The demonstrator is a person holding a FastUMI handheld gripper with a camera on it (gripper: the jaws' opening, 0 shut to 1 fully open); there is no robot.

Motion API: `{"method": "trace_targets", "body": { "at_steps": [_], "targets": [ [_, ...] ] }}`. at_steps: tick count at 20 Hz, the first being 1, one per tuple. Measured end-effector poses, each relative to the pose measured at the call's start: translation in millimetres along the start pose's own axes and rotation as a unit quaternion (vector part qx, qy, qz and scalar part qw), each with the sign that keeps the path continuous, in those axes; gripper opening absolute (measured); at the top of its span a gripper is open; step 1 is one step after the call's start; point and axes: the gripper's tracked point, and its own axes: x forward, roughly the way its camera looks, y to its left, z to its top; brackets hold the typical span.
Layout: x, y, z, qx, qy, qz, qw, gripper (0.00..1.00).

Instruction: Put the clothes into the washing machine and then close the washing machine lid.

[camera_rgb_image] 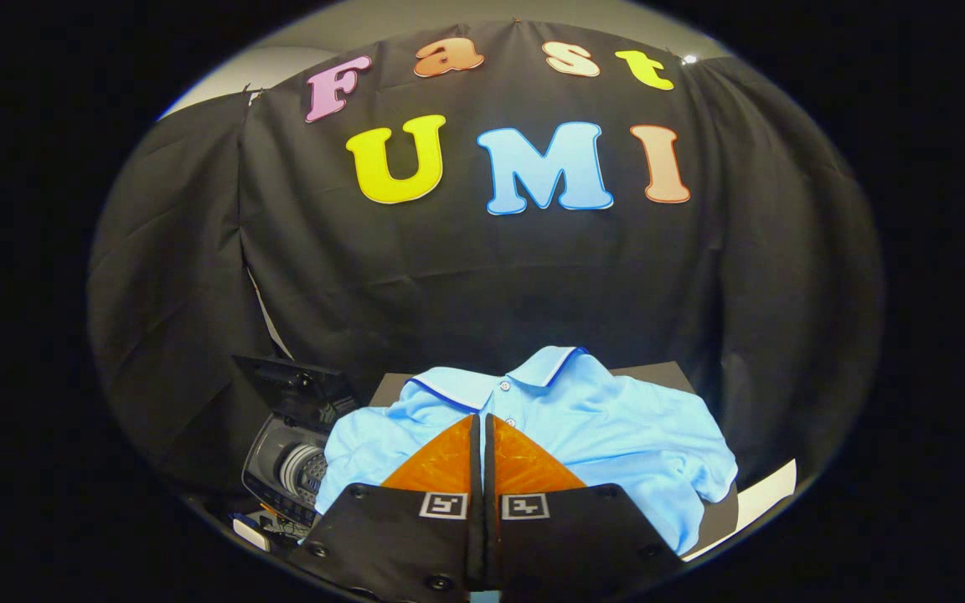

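In the gripper view, I am holding my gripper [482, 423] with its two fingers pressed together, nothing pinched between them as far as I can tell. The light blue polo shirt with a dark-trimmed collar and small buttons [608, 419] is lying spread flat on a dark tabletop [658, 370], directly ahead of and beneath my fingertips, its collar pointing away from me and its body running toward me. The small grey toy washing machine with its dark lid raised [290, 456] is sitting to the left of the shirt, lower than the tabletop and just beside the shirt's sleeve. My fingers are covering the shirt's lower front, so I cannot tell whether they are touching the fabric. The machine's drum opening is partly cut off and hard to make out.
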Motion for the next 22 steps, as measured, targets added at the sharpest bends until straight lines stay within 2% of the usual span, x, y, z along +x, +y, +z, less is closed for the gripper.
{"method": "trace_targets", "body": {
  "at_steps": [5,8,10,12,17,19,22],
  "targets": [
    [-8,9,12,-0.002,-0.013,0.007,1.000,0.01],
    [7,-4,-6,-0.006,0.019,-0.009,1.000,0.01],
    [16,-10,-26,0.003,0.055,-0.015,0.998,0.05],
    [19,-17,-43,-0.013,0.055,-0.037,0.998,0.97],
    [38,-25,-95,-0.027,0.121,-0.054,0.991,0.99],
    [34,-24,-93,-0.020,0.121,-0.049,0.991,1.00],
    [38,-19,-94,-0.037,0.133,-0.037,0.990,0.94]
  ]
}}
